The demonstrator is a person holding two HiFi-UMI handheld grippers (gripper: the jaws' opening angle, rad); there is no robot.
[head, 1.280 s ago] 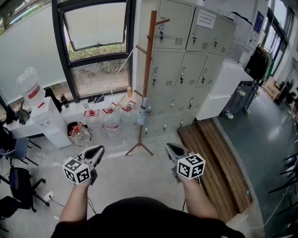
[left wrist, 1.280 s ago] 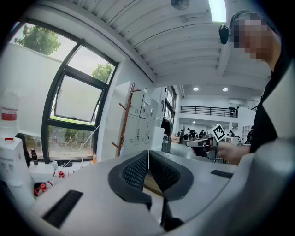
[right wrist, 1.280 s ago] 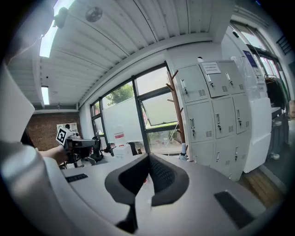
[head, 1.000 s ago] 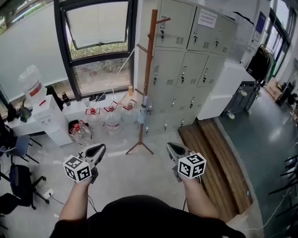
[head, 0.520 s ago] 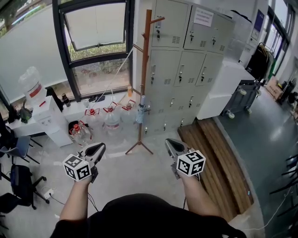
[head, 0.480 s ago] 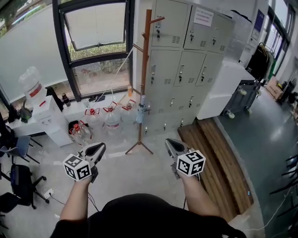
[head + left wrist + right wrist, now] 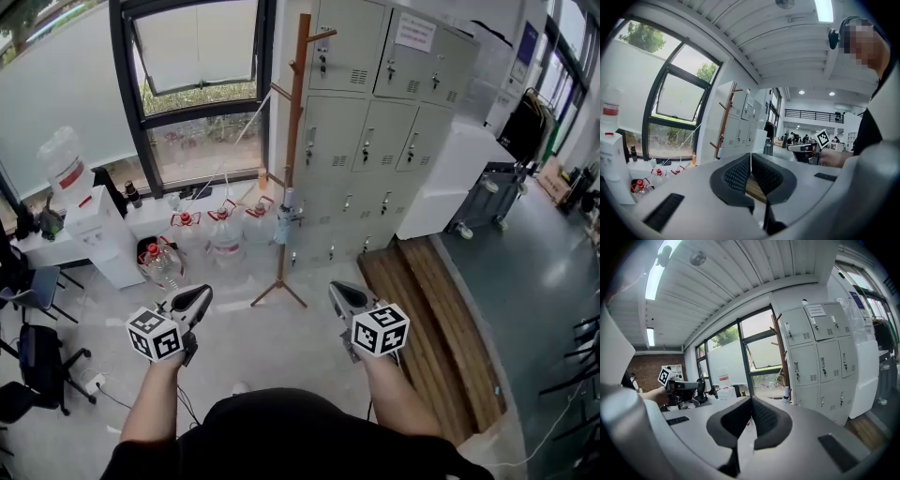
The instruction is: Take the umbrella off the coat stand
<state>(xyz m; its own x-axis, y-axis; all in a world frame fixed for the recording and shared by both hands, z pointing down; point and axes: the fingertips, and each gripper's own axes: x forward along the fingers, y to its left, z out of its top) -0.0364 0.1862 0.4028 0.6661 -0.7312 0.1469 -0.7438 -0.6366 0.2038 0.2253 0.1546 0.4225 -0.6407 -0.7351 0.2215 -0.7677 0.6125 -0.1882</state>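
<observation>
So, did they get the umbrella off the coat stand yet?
Not yet. Done: nothing, the umbrella hangs on the coat stand. In hand: nothing either; the left gripper and right gripper are both shut and empty, well short of the stand. Left: walk up, grab the umbrella and lift it off.

Folded pale-blue umbrella [image 7: 285,223] hangs upright, low against the pole of the tall brown wooden coat stand [image 7: 296,112]

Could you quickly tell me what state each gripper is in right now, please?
Left gripper: closed, jaws together, holding nothing.
Right gripper: closed, jaws together, holding nothing.
</observation>
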